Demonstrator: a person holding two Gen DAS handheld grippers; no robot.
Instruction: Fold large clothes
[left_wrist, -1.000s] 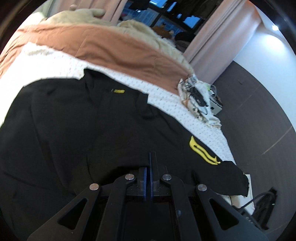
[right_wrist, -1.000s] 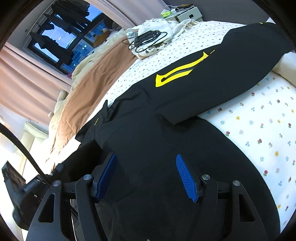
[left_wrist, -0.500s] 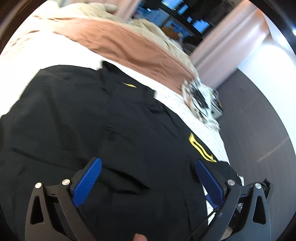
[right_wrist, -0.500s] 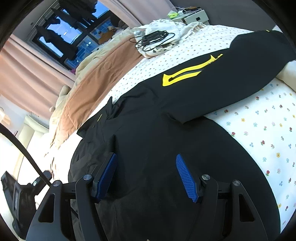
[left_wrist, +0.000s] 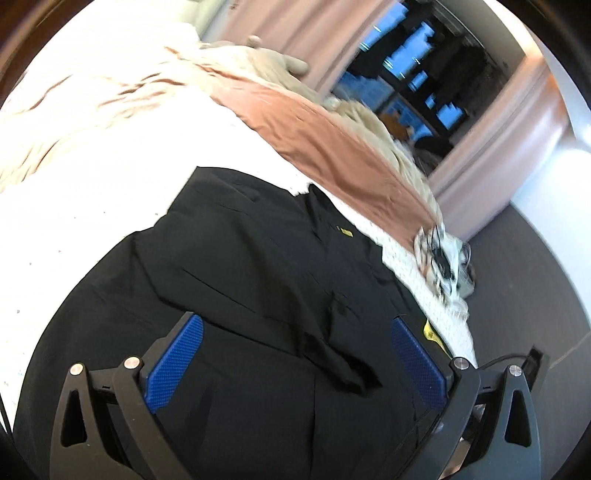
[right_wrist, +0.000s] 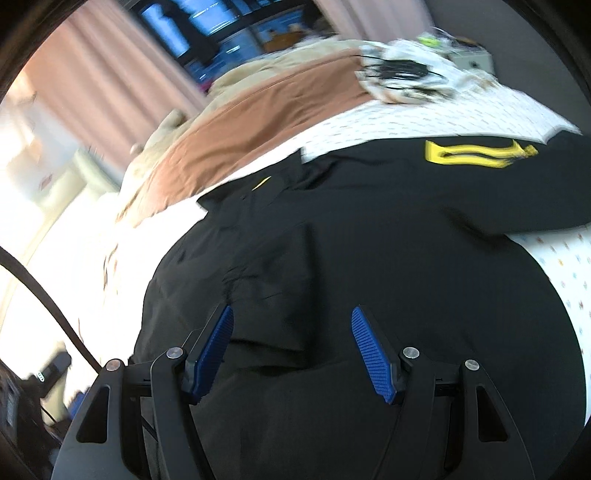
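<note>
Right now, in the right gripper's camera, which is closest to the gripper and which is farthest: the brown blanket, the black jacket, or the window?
1. Black jacket: right under the right gripper.
2. Brown blanket: beyond the jacket, upper left.
3. Window: farthest, at the top behind the bed.

A bed with a white flower-dotted sheet carries a black jacket spread flat at centre, a brown blanket at 11 o'clock, and tangled black cables on white cloth at 1 o'clock.
</note>
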